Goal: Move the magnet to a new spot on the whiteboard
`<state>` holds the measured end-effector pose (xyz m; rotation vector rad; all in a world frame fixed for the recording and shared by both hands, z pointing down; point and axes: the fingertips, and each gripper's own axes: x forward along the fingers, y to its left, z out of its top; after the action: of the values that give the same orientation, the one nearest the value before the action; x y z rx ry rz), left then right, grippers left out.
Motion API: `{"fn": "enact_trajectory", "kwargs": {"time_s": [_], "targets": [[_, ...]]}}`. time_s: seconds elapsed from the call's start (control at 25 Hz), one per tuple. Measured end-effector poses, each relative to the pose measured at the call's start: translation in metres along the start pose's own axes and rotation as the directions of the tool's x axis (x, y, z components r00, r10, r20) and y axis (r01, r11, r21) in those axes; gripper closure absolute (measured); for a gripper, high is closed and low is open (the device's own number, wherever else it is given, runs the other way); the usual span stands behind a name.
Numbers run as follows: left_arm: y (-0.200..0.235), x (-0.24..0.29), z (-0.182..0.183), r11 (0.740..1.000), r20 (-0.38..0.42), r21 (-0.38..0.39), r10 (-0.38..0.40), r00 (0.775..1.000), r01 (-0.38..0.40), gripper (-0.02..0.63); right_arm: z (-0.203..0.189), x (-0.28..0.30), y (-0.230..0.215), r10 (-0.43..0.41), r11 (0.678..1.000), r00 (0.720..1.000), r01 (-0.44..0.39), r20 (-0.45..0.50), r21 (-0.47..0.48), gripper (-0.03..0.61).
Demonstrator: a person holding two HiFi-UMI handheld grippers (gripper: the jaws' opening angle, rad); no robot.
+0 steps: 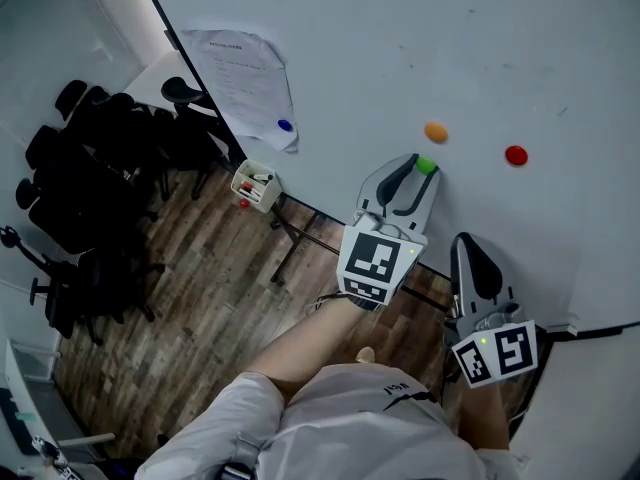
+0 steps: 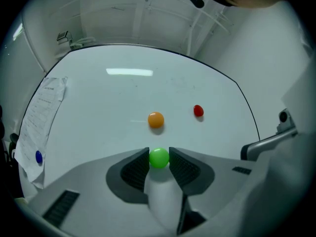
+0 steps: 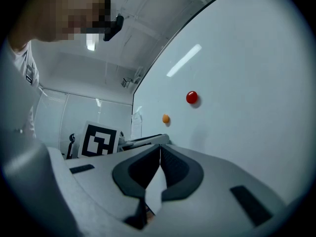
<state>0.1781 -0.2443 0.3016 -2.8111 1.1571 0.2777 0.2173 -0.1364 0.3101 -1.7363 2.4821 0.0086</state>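
We've got left tongs [image 2: 159, 153] clamped on the green magnet [image 2: 159, 158] by its sides, on the whiteboard [image 2: 113, 102] just under the orange magnet [image 2: 156, 120]. Prob light, hard, slick imo. Right tongs [image 3: 160, 147] closed, empty.

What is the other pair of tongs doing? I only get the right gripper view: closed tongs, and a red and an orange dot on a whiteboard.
Observer: The left tongs are shut on a green magnet at the whiteboard, just below the orange one.
Visitor: Is anything else stuck on the board?
Observer: Yes, a blue magnet pins a crumpled sheet of paper near the board's left edge.
Visitor: And what is in the room beside it?
Observer: A cluster of black office chairs stands on a wooden floor.
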Motion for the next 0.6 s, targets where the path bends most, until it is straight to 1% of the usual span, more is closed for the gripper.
{"fn": "enact_trajectory", "kwargs": {"time_s": [0.6], "targets": [[-0.0010, 0.0067, -0.0071, 1.000, -0.003, 0.000, 0.007, 1.000, -0.007, 0.486, -0.0022, -0.0031, -0.0021, -0.001, 1.000, 1.000, 0.001, -0.002, 0.003, 0.565]]}}
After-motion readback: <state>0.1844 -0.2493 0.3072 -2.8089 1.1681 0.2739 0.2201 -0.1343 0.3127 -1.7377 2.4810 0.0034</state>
